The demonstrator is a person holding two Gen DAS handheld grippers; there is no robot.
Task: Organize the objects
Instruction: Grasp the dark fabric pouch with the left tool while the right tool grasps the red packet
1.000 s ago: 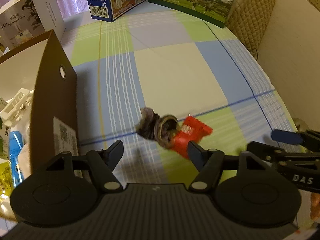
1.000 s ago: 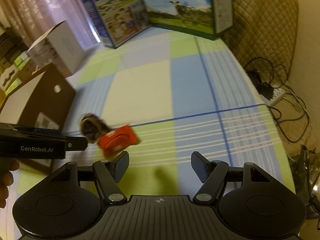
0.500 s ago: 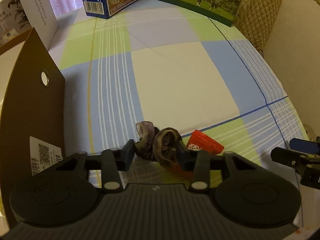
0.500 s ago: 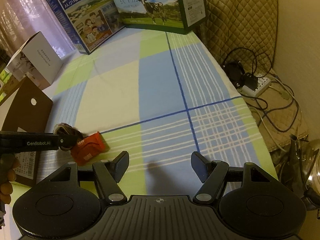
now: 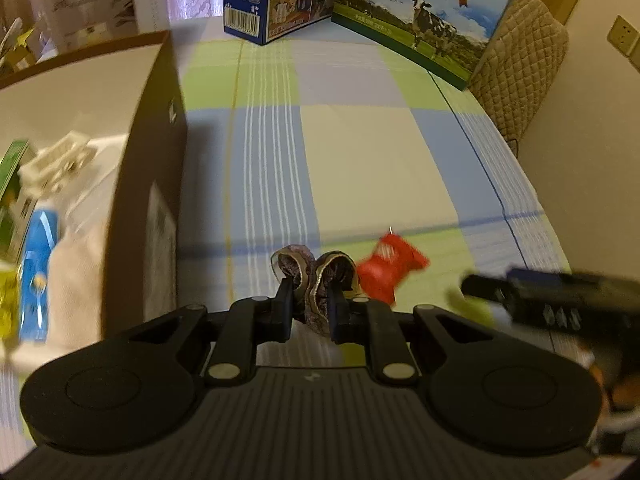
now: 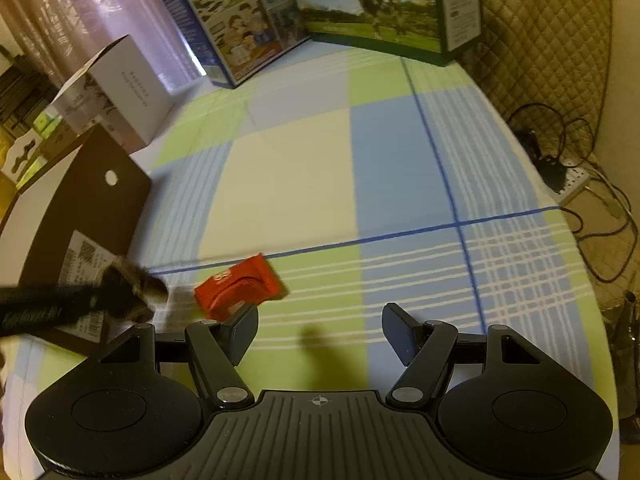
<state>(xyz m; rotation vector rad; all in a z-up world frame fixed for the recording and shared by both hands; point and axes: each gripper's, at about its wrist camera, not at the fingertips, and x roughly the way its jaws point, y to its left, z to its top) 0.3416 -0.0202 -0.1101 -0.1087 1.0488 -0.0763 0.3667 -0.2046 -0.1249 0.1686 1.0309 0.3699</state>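
Left gripper point(image 5: 309, 305) clamped on scrunchie point(image 5: 316, 280), level above tablecloth point(image 5: 360, 152); right gripper point(image 6: 319, 331) spread, empty.

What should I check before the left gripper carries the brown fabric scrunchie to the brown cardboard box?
1. Left gripper shut on the brown fabric scrunchie: ok.
2. Scrunchie clear of the red snack packet: cannot tell, they look close.
3. Brown cardboard box open on top: ok.
4. Free room inside the box: cannot tell, blurred items already fill the visible part.
5. Right gripper open and holding nothing: ok.
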